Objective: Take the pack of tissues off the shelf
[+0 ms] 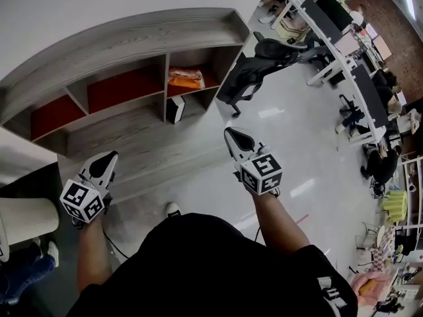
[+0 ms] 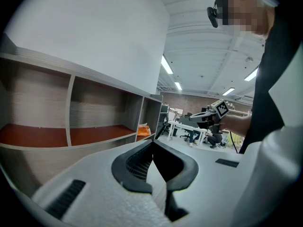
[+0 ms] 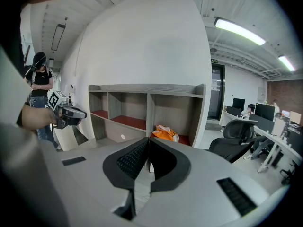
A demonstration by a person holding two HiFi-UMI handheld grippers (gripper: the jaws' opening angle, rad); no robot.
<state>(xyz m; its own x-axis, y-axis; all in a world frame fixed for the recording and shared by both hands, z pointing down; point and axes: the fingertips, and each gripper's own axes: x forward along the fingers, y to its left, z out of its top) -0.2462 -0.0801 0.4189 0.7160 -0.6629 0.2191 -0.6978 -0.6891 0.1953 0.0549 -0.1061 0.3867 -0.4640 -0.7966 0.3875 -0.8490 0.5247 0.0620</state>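
Left tongs (image 1: 108,158) & right tongs (image 1: 231,135) both shut, empty, well short of grey wood-grain shelf unit (image 1: 132,41). Crinkled orange tissue pack (image 1: 185,78) lies in its upper rt compartment.

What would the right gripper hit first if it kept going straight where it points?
Probably the orange tissue pack in the shelf's rightmost compartment, or the board just under it; the right gripper aims about there, nothing nearer in between. Depth is unclear.

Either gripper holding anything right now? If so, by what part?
Nothing held: the left gripper and right gripper are both shut with nothing between the jaws; the orange tissue pack lies in the shelf, apart from both.
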